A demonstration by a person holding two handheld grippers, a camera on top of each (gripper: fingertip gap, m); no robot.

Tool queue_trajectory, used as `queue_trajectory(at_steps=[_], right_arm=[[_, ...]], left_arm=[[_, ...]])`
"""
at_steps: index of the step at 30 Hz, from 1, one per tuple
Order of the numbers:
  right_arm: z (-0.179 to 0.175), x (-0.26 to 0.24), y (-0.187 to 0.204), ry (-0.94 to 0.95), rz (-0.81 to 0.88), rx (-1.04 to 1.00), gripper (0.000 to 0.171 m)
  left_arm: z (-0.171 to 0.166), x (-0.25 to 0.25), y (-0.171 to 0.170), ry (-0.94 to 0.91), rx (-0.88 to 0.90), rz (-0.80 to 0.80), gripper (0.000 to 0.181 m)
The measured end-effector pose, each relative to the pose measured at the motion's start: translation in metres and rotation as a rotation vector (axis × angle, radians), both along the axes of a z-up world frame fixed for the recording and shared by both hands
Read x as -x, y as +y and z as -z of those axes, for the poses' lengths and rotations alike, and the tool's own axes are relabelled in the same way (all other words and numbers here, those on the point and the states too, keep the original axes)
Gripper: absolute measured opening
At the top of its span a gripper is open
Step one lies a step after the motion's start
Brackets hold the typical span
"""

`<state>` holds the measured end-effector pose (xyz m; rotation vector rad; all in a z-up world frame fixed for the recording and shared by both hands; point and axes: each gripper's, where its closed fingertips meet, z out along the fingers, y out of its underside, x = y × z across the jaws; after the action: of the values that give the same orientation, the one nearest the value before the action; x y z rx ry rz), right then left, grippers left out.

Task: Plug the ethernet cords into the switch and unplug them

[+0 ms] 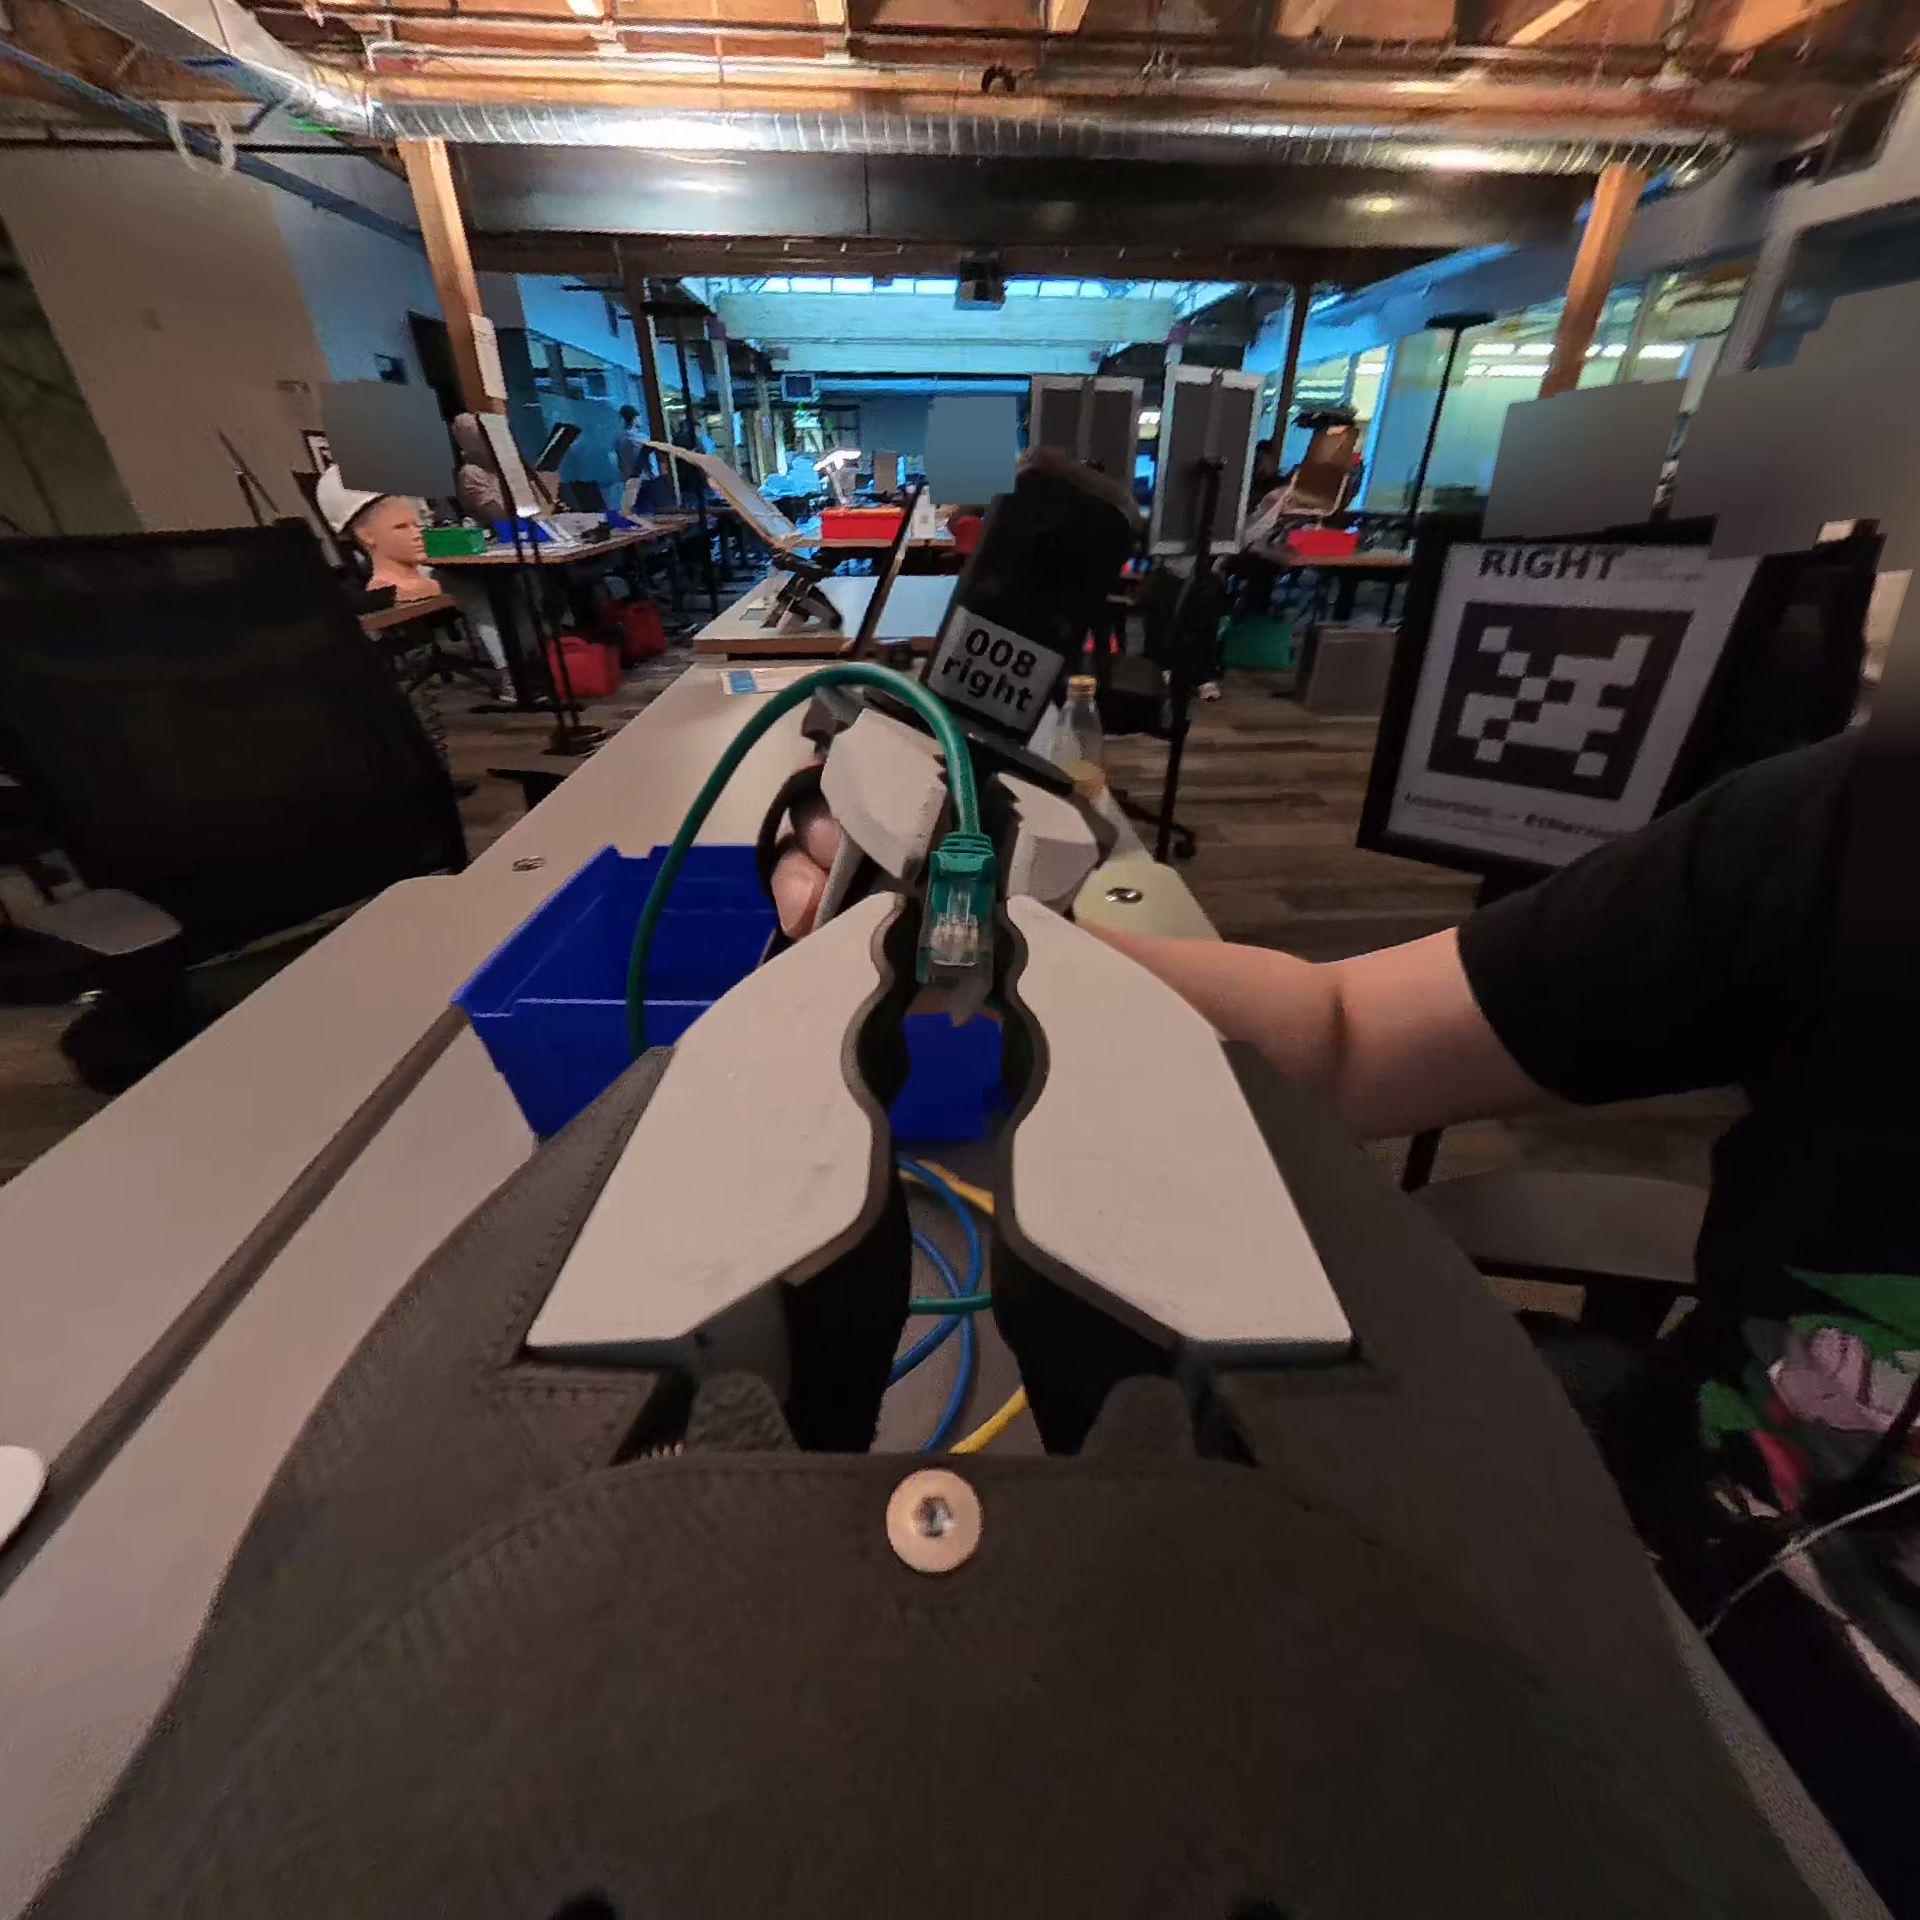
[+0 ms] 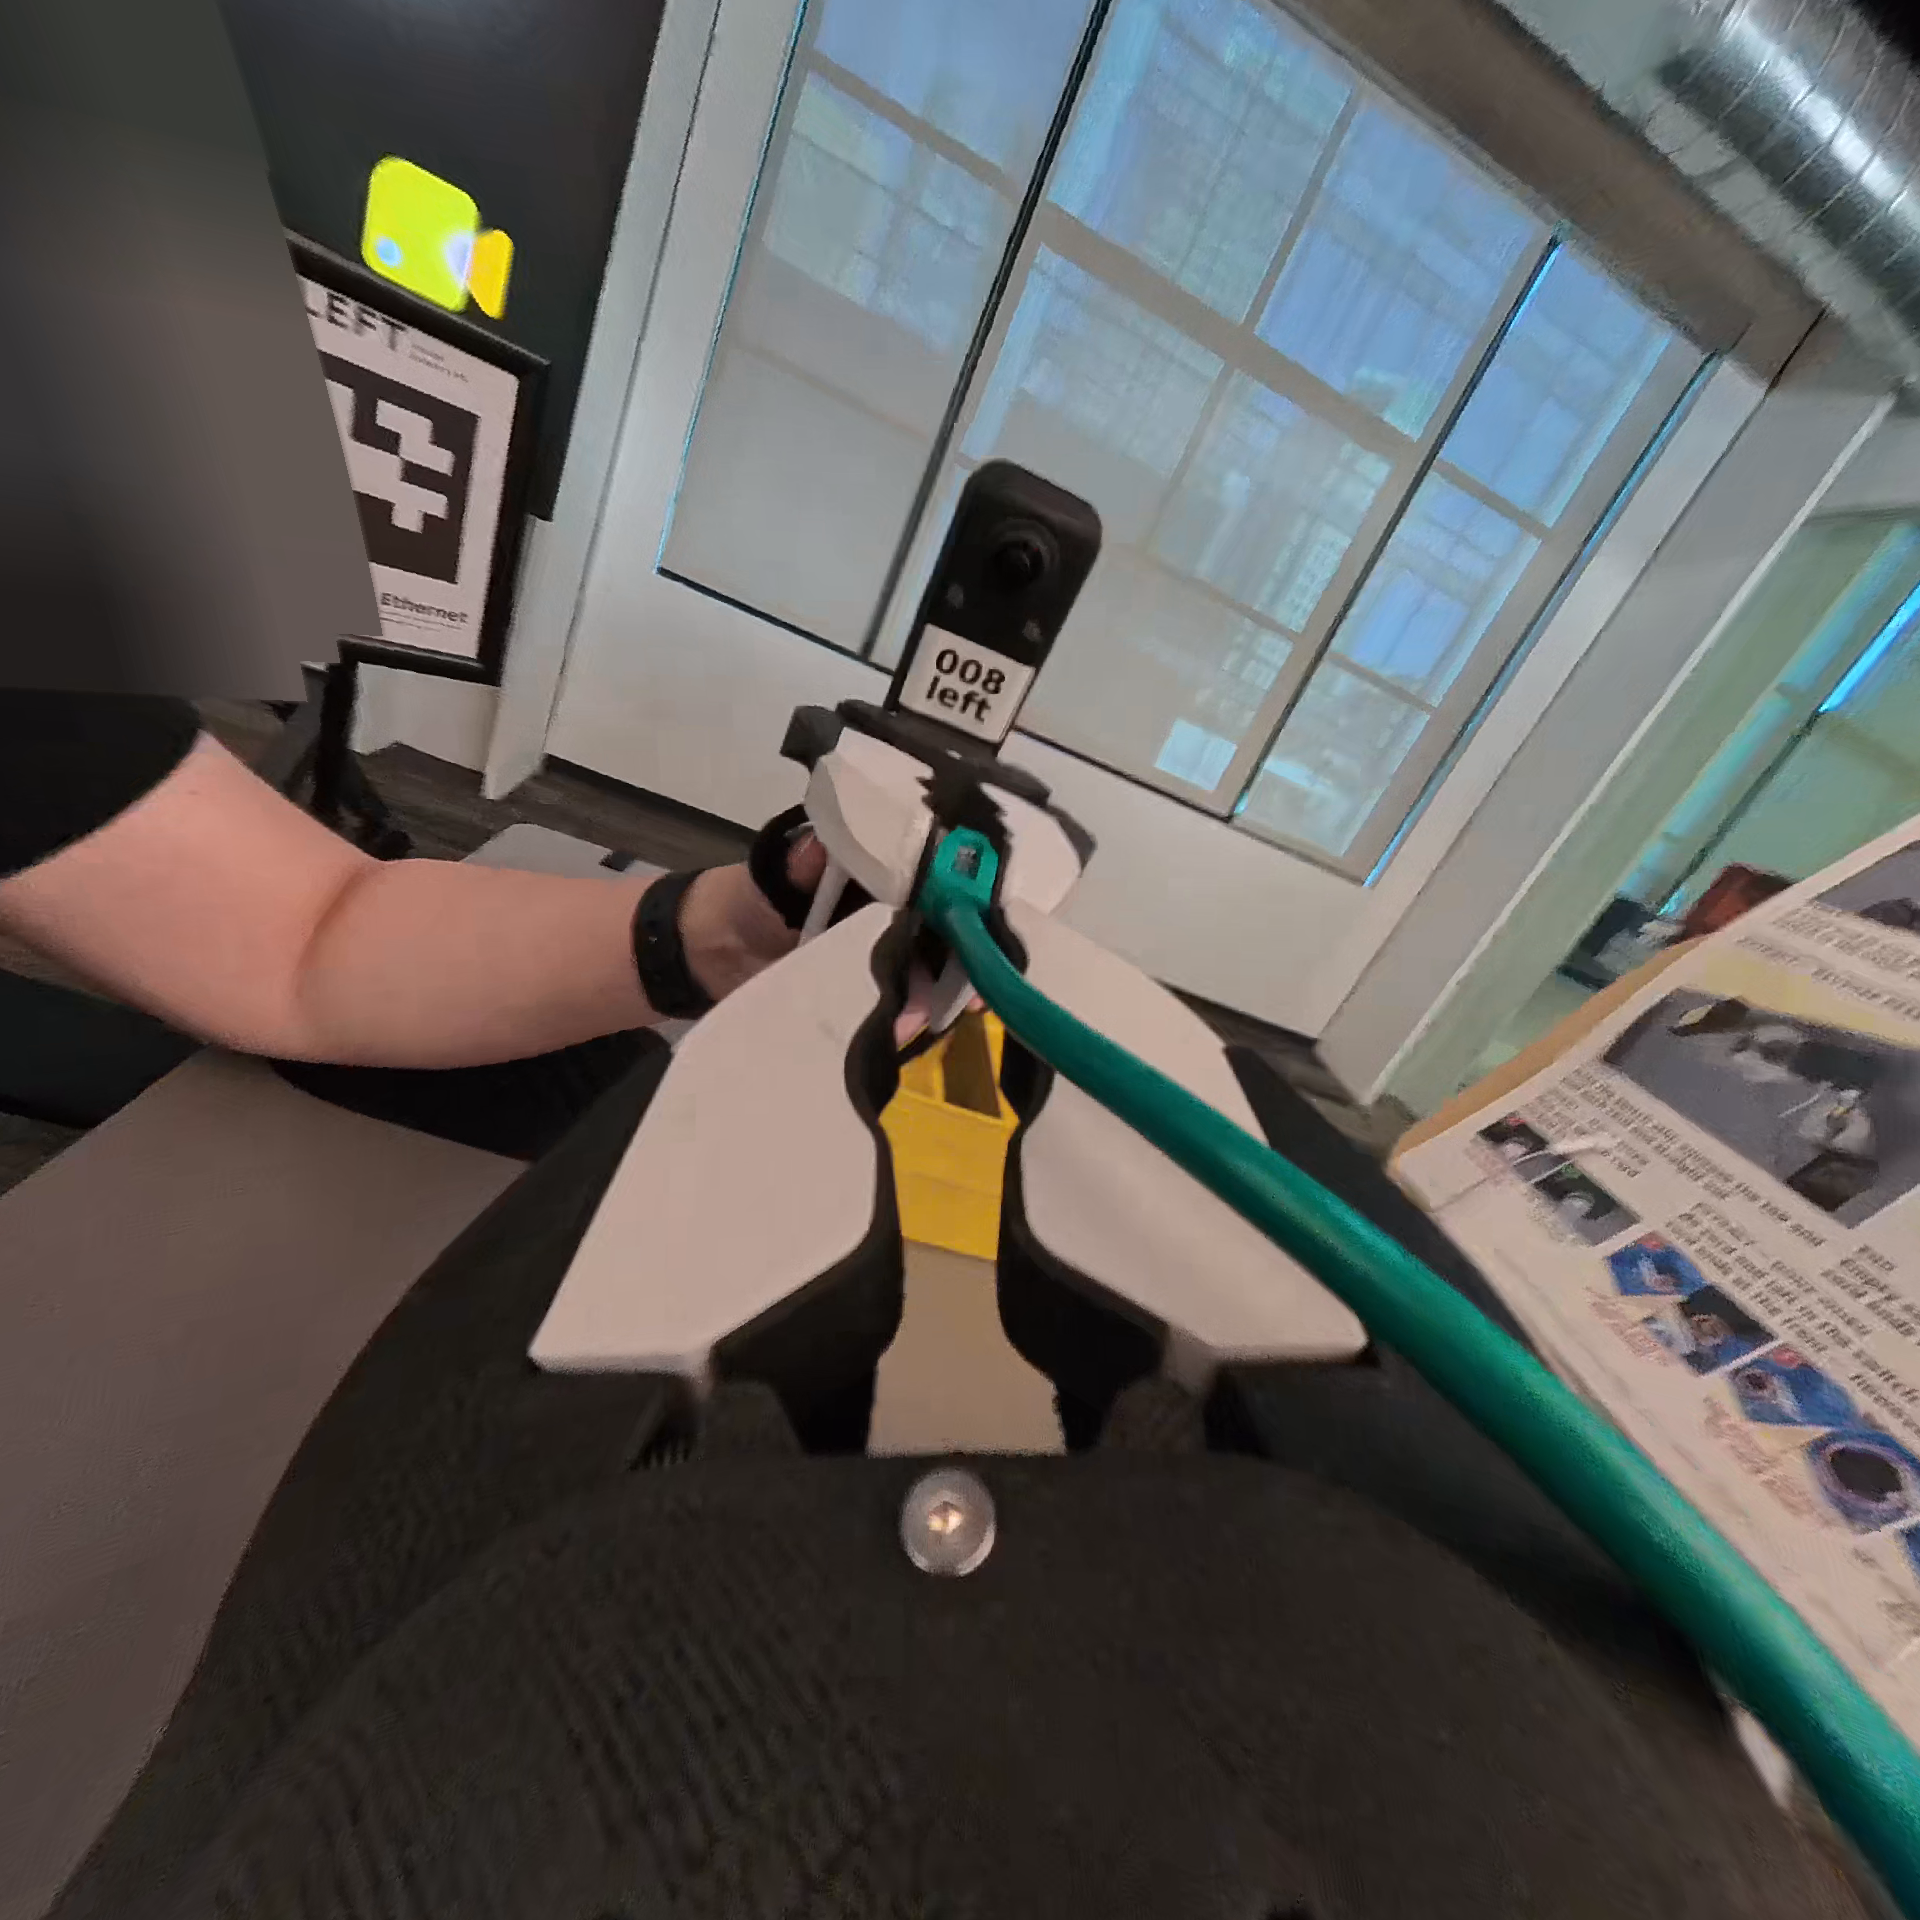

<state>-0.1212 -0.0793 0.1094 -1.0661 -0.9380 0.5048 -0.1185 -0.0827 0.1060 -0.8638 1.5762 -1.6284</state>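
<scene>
A green ethernet cord [image 1: 727, 758] arcs up from the table to its plug [image 1: 954, 925], which points down between both grippers' tips. My left gripper [image 1: 954, 914] is closed narrowly on the clear plug end. My right gripper [image 1: 966, 857] faces it and pinches the green boot just behind the plug. In the right wrist view the cord [image 2: 1351, 1273] runs over my right gripper [image 2: 956, 925] to the boot [image 2: 966, 862] at the left gripper [image 2: 961, 842]. The switch is not in view.
A blue bin [image 1: 623, 987] stands on the grey table [image 1: 260, 1091] behind the grippers. Blue and yellow cords [image 1: 956, 1299] lie below my left gripper. A yellow bin [image 2: 945, 1153] and a printed sheet [image 2: 1714, 1195] show in the right wrist view. Left and right tips are no more than a few centimetres apart.
</scene>
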Motion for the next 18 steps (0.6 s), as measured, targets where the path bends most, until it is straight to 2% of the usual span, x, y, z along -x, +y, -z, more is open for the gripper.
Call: queue_trajectory(at_steps=[4, 18], right_arm=[[-0.006, -0.008, -0.002, 0.101, -0.090, 0.143, 0.018], [-0.004, -0.010, 0.012, 0.173, -0.074, 0.282, 0.014]], left_arm=[[-0.003, 0.007, 0.009, -0.004, -0.066, -0.062, 0.012], [0.007, 0.008, 0.015, 0.044, -0.156, -0.111, 0.012]])
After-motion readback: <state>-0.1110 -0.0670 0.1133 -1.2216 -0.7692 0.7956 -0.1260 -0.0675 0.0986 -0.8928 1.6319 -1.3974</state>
